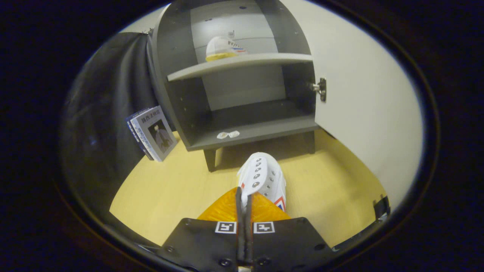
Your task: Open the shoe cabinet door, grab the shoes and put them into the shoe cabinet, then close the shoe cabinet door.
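Here the shoe (261, 177) is held by its edge in the clenched tool (244, 200), toe pointed straight ahead toward the cabinet (181, 109), whose door (363, 98) is swung open to the right and whose lower shelf (261, 132) lies directly beyond.

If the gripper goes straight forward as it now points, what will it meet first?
The gripper is shut on a white shoe. Straight ahead, that shoe would probably reach the open cabinet's bottom shelf or its front edge first; depth is unclear.
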The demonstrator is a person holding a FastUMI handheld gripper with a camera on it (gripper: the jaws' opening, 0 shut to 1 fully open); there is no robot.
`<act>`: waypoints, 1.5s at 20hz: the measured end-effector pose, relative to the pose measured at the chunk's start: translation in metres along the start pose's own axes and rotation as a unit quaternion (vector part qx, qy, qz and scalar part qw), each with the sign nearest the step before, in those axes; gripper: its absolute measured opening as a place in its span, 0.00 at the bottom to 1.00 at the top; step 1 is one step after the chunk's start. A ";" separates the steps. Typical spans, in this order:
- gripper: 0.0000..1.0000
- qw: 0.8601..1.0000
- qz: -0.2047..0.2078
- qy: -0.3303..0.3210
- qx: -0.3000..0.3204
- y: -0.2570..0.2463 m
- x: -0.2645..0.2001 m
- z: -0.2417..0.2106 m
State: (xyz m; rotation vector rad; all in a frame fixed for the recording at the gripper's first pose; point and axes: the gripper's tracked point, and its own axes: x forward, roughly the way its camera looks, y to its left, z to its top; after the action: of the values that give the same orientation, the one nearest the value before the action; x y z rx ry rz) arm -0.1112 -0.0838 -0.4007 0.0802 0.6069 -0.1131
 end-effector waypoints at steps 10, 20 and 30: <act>0.02 0.989 -0.025 -0.141 -0.023 -0.016 -0.059 0.157; 0.02 0.973 -0.027 -0.220 -0.056 -0.010 -0.041 0.284; 0.02 0.980 -0.044 -0.184 -0.068 -0.021 0.063 0.342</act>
State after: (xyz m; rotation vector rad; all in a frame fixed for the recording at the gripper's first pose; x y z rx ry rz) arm 0.1307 -0.1466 -0.1579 -0.0991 0.2465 -0.1676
